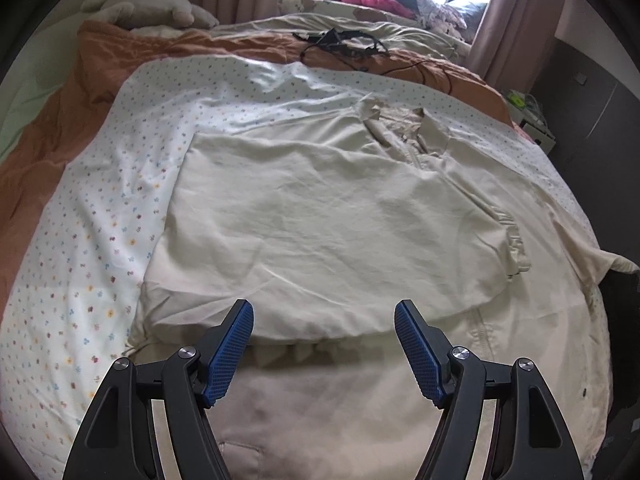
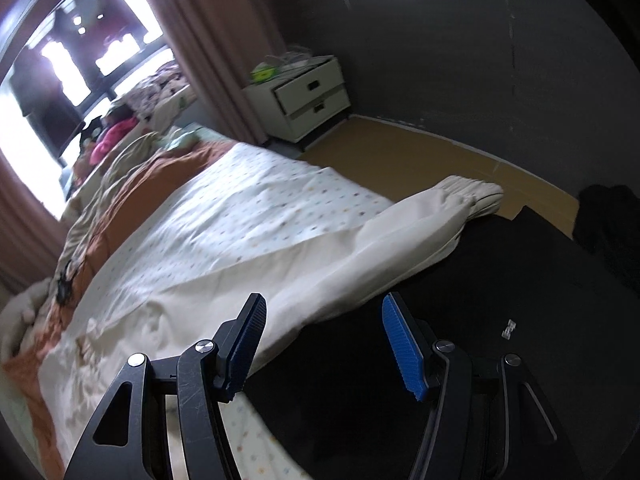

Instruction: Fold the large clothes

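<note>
A large cream jacket point(image 1: 320, 216) lies spread on the bed, collar and zip at the far right, its left side folded over the body. My left gripper point(image 1: 324, 320) is open and empty, hovering above the jacket's near hem. One cream sleeve point(image 2: 420, 216) with an elastic cuff stretches off the bed's right edge over something dark. My right gripper point(image 2: 322, 316) is open and empty, just above the near part of that sleeve at the bed's edge.
The bed carries a flowered white sheet point(image 1: 100, 220) and an orange blanket point(image 1: 48, 148). Black cables point(image 1: 340, 42) lie at the far end. A white nightstand point(image 2: 304, 96) stands by the curtain. A dark mass point(image 2: 480, 340) sits beside the bed.
</note>
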A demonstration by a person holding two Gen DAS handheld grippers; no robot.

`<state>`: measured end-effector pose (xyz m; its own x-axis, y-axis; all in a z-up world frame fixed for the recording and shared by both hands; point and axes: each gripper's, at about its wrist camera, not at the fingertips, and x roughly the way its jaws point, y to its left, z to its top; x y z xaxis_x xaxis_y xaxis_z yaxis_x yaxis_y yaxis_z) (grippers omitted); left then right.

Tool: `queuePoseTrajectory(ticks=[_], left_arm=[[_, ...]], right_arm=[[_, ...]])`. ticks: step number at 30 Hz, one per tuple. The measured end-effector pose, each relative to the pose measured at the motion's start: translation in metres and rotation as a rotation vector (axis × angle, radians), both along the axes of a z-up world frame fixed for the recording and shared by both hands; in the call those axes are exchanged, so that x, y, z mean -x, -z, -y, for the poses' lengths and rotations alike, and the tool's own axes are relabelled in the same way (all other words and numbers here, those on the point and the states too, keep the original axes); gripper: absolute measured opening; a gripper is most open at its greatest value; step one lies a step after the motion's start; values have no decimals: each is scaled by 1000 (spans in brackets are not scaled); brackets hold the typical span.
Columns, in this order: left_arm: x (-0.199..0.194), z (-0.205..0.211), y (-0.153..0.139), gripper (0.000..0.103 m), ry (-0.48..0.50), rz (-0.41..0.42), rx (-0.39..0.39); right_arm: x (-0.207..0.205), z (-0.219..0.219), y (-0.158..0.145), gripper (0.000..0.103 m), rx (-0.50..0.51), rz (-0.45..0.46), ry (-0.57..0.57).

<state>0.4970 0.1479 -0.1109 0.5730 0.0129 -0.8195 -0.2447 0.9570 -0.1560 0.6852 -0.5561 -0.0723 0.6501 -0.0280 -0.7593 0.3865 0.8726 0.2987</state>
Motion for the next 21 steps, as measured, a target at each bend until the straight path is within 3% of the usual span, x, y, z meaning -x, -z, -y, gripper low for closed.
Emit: queuePoseTrajectory(ticks=[7, 10, 12, 13, 17, 21], left_arm=[[-2, -22, 15, 74, -40, -27, 41], [3, -29, 16, 74, -48, -30, 19], [8, -34, 17, 74, -51, -34, -2], [9, -36, 17, 74, -54, -34, -8], [18, -48, 18, 74, -77, -31, -7], [27, -55, 16, 74, -100, -22, 31]], right_arm=[[-22, 24, 25, 61, -67, -25, 57], [-30, 32, 33, 61, -87, -19, 98], [-30, 36, 35, 28, -77, 5, 124], [-30, 38, 34, 5, -84, 23, 118], [-25, 31, 20, 4, -156, 61, 113], [-27, -9, -24, 4, -61, 126, -6]])
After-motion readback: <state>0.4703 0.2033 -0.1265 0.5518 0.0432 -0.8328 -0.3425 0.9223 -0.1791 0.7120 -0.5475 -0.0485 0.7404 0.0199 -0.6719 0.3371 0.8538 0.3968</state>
